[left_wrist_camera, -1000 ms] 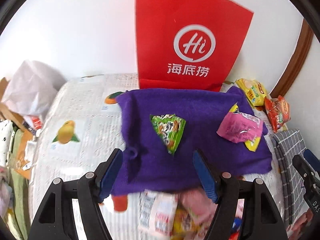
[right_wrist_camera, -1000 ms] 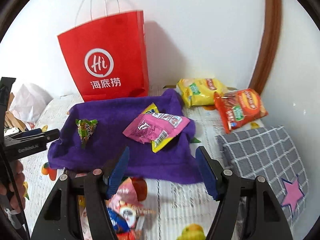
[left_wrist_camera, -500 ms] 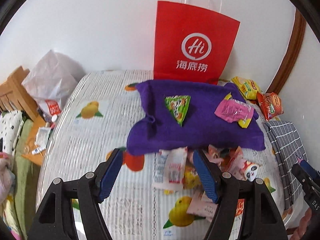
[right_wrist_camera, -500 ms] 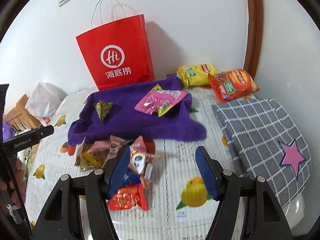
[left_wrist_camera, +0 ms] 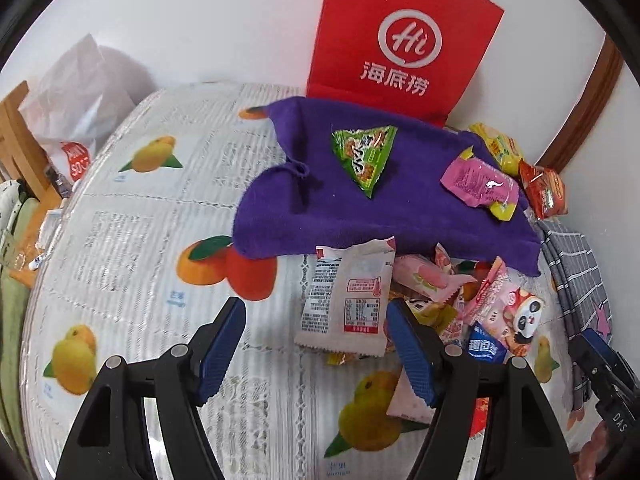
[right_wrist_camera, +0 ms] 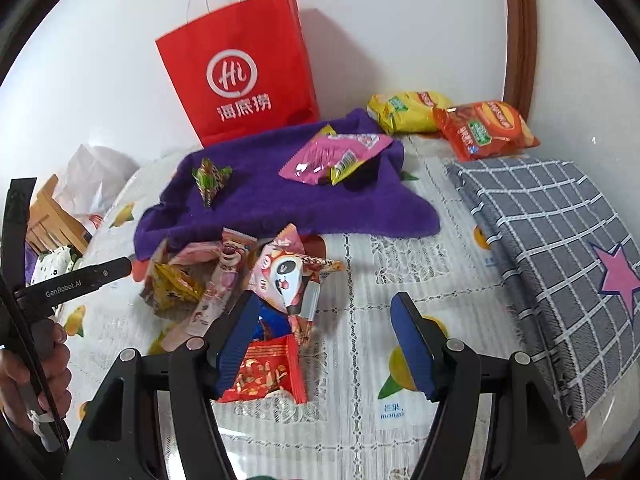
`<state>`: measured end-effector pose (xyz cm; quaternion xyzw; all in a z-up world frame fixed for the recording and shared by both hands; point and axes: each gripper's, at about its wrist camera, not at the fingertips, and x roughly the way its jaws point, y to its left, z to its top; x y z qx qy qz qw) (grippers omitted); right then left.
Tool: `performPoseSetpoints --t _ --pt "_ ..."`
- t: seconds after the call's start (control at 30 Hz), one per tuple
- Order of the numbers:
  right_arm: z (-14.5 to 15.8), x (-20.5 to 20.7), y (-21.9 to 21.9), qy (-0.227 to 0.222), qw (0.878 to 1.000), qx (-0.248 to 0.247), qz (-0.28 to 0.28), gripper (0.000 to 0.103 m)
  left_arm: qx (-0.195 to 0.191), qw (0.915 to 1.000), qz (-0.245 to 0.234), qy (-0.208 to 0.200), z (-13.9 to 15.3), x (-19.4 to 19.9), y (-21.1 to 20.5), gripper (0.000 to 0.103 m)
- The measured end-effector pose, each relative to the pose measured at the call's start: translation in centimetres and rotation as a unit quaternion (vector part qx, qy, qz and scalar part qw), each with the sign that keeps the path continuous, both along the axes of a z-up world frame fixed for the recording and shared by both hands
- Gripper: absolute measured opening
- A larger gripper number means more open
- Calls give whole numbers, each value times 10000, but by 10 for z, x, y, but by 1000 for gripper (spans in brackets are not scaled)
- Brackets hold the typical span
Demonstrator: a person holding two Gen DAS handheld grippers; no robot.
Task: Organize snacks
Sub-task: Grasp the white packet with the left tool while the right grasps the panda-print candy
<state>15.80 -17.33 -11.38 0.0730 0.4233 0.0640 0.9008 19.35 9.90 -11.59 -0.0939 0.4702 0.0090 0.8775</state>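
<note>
A heap of small snack packets (right_wrist_camera: 240,292) lies on the fruit-print tablecloth (right_wrist_camera: 360,380) in front of a purple towel (right_wrist_camera: 272,200). On the towel rest a green triangular packet (left_wrist_camera: 366,152) and a pink packet (left_wrist_camera: 478,182). A white packet (left_wrist_camera: 348,300) tops the heap in the left wrist view. My left gripper (left_wrist_camera: 316,340) hangs open above the cloth, its right finger beside the white packet. My right gripper (right_wrist_camera: 326,340) stands open too, its left finger over a red packet (right_wrist_camera: 266,372) and a blue one. Neither holds anything.
A red paper bag (right_wrist_camera: 240,72) stands against the wall behind the towel. Yellow (right_wrist_camera: 408,110) and orange (right_wrist_camera: 484,128) chip bags lie at the back right. A grey checked cloth (right_wrist_camera: 560,240) covers the table's right side. A white plastic bag (left_wrist_camera: 76,96) sits off the left edge.
Both grippers have drawn back from the towel and sunk toward the table, so the snack heap is now in full view close before them. Jaws stay equally wide.
</note>
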Motion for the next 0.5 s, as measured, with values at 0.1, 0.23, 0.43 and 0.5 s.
performPoseSetpoints --t 0.1,0.23,0.43,0.5 --pt "-9 10 0 95 9999 96 13 67 4 9999 -124 16 -4 10 -4 71" --pt "-16 22 5 117 9998 103 84 67 -44 9996 -239 120 -15 29 -9 71" --pt "-27 41 15 217 9994 114 242 67 -173 9989 -344 265 -36 44 -10 71" --pt "-31 46 20 215 9993 89 286 67 -339 9984 -376 271 -41 47 -8 71"
